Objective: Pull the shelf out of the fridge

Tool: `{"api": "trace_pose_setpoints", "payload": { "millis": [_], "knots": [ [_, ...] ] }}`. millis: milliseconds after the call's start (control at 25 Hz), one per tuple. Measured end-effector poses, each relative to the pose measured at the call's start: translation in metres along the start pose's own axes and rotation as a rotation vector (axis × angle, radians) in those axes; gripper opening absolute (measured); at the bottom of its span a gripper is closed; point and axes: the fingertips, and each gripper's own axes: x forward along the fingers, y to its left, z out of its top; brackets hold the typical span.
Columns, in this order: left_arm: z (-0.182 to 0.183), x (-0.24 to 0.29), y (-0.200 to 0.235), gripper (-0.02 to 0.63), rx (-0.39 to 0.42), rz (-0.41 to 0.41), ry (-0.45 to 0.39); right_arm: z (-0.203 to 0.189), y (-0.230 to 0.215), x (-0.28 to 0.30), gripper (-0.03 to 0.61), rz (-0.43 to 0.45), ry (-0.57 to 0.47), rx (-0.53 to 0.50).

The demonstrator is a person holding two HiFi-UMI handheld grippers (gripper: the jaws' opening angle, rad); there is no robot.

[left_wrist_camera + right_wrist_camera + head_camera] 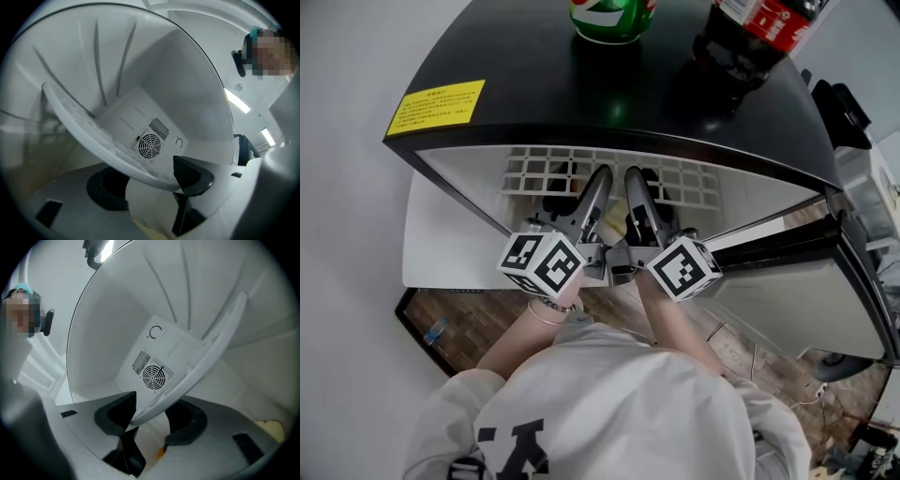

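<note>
White wire-grid shelf [698, 183] at mid-frame in the head view, inside the open black-topped fridge [581, 94]; left gripper [602, 176] and right gripper [635, 178] reaching in side by side at its front edge. Left gripper view: spread wide, shelf rim crossing lower centre between the jaws, unpinched. Right gripper view: likewise agape, rim slanting down from upper right. Advisable: clamp both squarely, then draw level and straight outward.

White gridded shelf [530, 173], black fridge [534, 75], yellow warning label [437, 106], green bottle [614, 17], red-labelled dark bottle [759, 23]
</note>
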Motion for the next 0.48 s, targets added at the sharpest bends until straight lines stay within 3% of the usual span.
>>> {"api": "trace_pose_setpoints", "payload": {
  "millis": [480],
  "knots": [
    [0.0, 0.018, 0.0, 0.298, -0.035, -0.06, 0.025, 0.001, -0.005, 0.019, 0.196, 0.012, 0.008, 0.068]
  ]
}}
